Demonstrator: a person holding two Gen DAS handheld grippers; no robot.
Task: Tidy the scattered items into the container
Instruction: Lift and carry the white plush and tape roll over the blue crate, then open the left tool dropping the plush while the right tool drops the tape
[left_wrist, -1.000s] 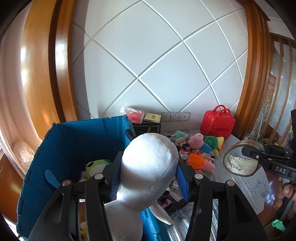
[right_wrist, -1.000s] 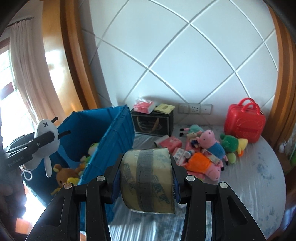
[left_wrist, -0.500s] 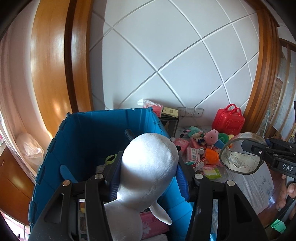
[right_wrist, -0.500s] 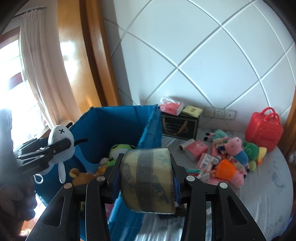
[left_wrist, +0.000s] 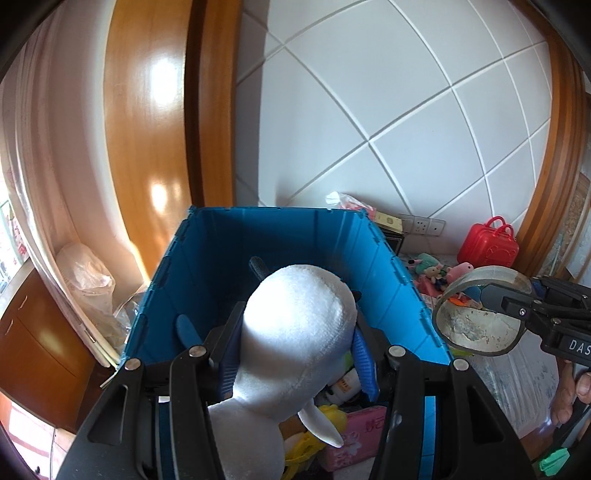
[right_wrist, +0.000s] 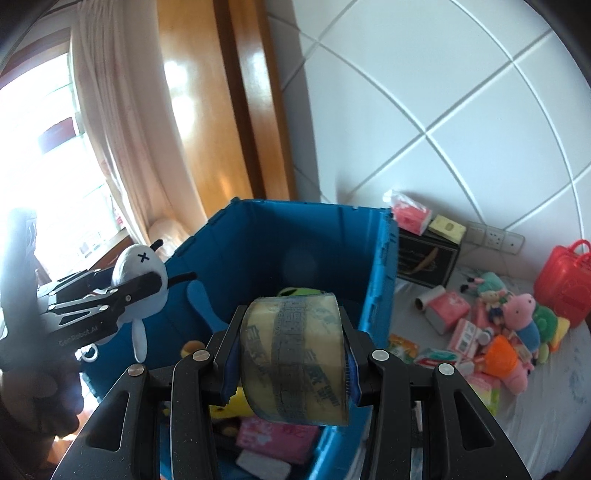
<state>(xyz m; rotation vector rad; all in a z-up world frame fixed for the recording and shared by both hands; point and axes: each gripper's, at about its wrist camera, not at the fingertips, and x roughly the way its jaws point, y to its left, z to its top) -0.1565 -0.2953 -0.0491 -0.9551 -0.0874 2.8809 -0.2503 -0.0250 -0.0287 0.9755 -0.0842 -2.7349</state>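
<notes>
My left gripper (left_wrist: 295, 354) is shut on a white plush toy (left_wrist: 299, 332) and holds it over the open blue crate (left_wrist: 280, 236). The same toy (right_wrist: 138, 275) shows in the right wrist view, at the crate's left wall (right_wrist: 210, 251). My right gripper (right_wrist: 291, 349) is shut on a roll of clear packing tape (right_wrist: 295, 350), held above the crate's right side. In the left wrist view that tape roll (left_wrist: 480, 314) hangs just outside the crate's right wall. Plush toys and a pink packet (left_wrist: 364, 428) lie inside the crate.
On the bed to the right lie several loose items: a pink pig plush (right_wrist: 521, 314), tissue packs (right_wrist: 448, 306), a green plush (right_wrist: 546, 321). A red toy suitcase (right_wrist: 565, 280) and a black box (right_wrist: 424, 258) stand against the white padded wall. A curtain hangs at the left.
Both grippers have swung left with their loads, from beside the crate to over it. The toys on the bed have slid toward the right edge of both views.
</notes>
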